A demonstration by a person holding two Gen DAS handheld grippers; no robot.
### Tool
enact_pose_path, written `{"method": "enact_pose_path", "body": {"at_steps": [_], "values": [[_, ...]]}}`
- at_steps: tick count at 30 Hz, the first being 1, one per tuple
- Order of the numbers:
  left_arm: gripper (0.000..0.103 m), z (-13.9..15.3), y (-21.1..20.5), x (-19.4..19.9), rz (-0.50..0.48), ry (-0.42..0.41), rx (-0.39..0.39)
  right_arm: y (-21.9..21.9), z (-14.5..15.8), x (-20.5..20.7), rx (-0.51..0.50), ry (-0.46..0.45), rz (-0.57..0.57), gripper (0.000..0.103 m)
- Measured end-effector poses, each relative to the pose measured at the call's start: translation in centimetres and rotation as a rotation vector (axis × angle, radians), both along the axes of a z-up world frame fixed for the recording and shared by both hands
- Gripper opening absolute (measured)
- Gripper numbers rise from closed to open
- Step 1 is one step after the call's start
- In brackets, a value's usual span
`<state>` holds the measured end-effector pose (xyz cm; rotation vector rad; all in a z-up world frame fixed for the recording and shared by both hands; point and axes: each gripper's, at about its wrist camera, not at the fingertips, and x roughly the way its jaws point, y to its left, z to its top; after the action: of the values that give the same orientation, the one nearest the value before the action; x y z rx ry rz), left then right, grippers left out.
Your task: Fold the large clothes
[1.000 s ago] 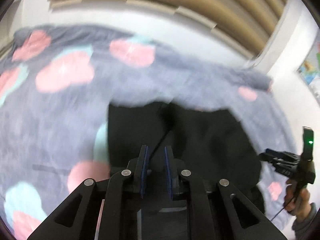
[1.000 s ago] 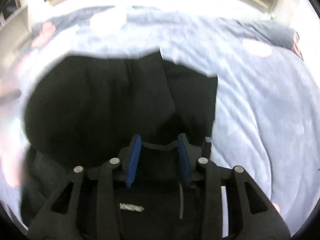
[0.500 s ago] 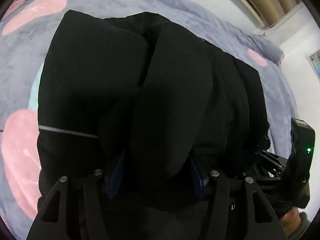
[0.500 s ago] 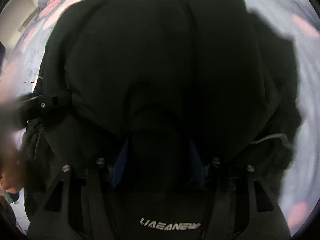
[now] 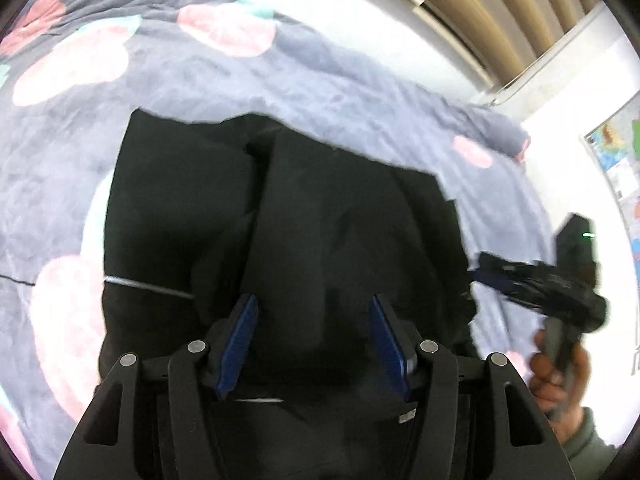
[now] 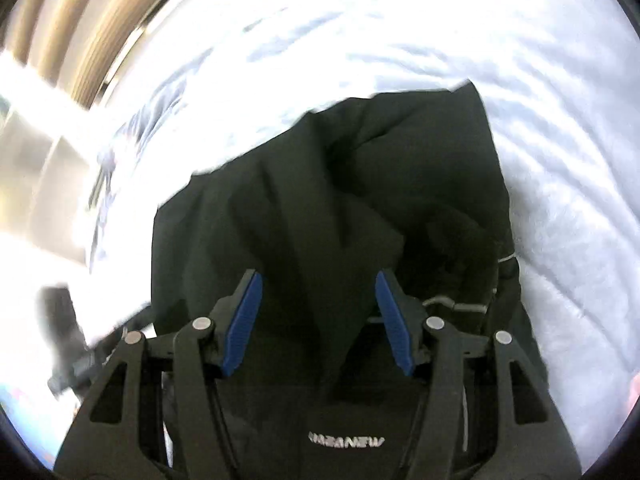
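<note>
Black garment [image 5: 320, 216] folded on the bed [image 5: 360, 92]; our left gripper [image 5: 314, 340] stands released, right gripper [image 6: 318, 320] fingers opening, fabric loose between them. Risk: a pad snags cloth, undoing the fold

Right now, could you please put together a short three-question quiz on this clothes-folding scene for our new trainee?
1. True or false: the black garment lies on a grey blanket printed with pink shapes.
2. Multiple choice: in its own wrist view, the left gripper has A) jaws pressed on a fold, B) jaws apart with black cloth lying between them, C) jaws shut on nothing.
3. Fill in: in the left wrist view, the right gripper appears beyond the garment's ____ edge.

Key: 1 true. 2 B. 3 right; its jaws are opening, and in its own view the right gripper also has black cloth between unpressed pads.
</note>
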<state>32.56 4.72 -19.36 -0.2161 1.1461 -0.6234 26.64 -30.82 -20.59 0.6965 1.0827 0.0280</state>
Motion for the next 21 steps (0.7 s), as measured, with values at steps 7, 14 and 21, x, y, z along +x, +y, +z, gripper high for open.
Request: {"method": "enact_pose_path", "body": {"at_steps": [7,14,21], "values": [[0.060,-2.1,-2.4,1.3,-0.015,0.011,0.066,3.0,-1.0,-0.1,-0.221,0.065,0.032,0.006],[0.060,-6.1,-2.0,2.6,0.025,0.077,0.059,0.4,-5.0,0.8,-0.212,0.151,-0.007,0.015],[0.060,-3.8,-2.5,0.9,-0.028,0.022,0.129,1.9,-3.3,0.1,-0.250,0.168,0.003,0.028]]}}
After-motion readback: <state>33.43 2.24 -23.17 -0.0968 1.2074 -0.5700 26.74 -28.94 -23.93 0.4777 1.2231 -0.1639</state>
